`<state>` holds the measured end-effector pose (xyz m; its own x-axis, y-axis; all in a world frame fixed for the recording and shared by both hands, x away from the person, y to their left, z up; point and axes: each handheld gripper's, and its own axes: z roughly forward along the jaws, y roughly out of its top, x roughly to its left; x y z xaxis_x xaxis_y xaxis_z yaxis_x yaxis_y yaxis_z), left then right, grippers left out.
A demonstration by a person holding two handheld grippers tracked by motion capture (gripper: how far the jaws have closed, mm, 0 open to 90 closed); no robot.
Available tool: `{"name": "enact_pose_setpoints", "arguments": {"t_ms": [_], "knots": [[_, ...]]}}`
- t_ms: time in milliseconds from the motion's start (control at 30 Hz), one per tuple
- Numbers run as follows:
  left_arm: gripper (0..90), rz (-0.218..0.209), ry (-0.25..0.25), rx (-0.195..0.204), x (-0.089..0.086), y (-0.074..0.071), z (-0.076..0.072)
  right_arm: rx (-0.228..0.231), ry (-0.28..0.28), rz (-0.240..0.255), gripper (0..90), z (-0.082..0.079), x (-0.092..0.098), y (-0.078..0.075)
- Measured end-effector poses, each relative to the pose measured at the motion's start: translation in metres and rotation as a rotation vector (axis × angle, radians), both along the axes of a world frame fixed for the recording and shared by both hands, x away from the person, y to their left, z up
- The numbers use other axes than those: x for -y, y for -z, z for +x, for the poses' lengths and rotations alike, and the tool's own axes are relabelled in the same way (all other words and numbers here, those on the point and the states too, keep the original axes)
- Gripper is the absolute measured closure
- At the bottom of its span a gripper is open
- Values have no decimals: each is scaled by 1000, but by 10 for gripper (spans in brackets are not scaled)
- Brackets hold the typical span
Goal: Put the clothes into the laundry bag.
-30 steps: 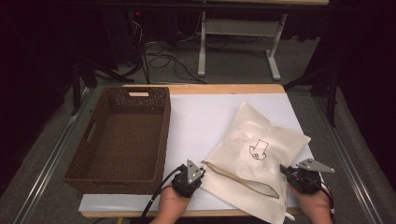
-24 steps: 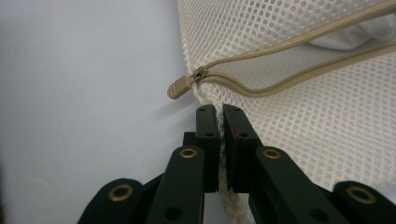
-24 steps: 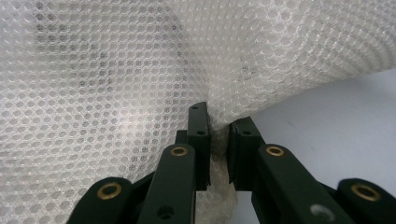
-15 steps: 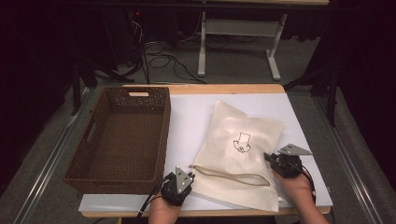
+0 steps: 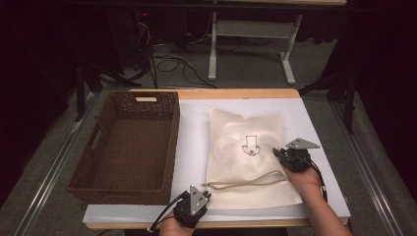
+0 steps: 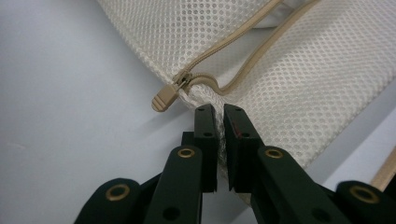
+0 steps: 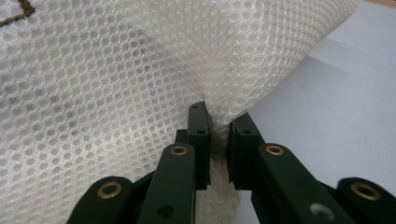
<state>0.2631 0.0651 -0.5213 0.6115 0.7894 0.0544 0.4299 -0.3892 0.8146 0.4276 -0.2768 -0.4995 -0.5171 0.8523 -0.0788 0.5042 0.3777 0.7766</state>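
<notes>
Dark room: grey carpet floor [image 5: 255, 69], tangled cables [image 5: 169, 59], a white desk frame [image 5: 251, 34] behind.

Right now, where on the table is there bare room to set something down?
Bare white sheet lies between the brown wicker basket and the cream mesh zip bag, and beyond the bag's far edge. The near edge is crowded by both claws.

Cream mesh laundry bag [image 5: 246, 162], lay flat on the white sheet covering the table, just right of the wicker basket. Roughly rectangular, long side running away from the near edge. Bore a small dark arrow-like print [image 5: 250, 144] near the middle. Tan zipper [image 5: 246, 182] ran across the near part, its pull tab [image 6: 164, 99] at the left end. Mesh bunched and pinched at the near left corner and at the right edge.
</notes>
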Motion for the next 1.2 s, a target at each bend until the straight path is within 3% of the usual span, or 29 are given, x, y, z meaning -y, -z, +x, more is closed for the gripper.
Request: {"name": "enact_pose_setpoints", "arguments": {"t_ms": [267,533,733,900,1033,1100,1200], "knots": [[799,5,-10,-8,-2,3,3,4,2,-8,830,4,0,1],[604,-25,-44,5,-7,-1,4,-5,21,3,734,0,4,0],[479,-44,-71,20,-10,-4,4,21,25,14,667,-7,11,-4],[393,-71,-68,50,-14,-12,5,48,5,9,525,-22,18,-10],[343,-113,-71,53,-17,-21,7,41,-22,59,400,-37,27,-16],[322,-122,-60,43,-16,-25,5,59,-26,71,314,-47,32,-18],[274,-103,-28,35,-13,-33,0,81,-10,108,134,-61,36,-18]]}}
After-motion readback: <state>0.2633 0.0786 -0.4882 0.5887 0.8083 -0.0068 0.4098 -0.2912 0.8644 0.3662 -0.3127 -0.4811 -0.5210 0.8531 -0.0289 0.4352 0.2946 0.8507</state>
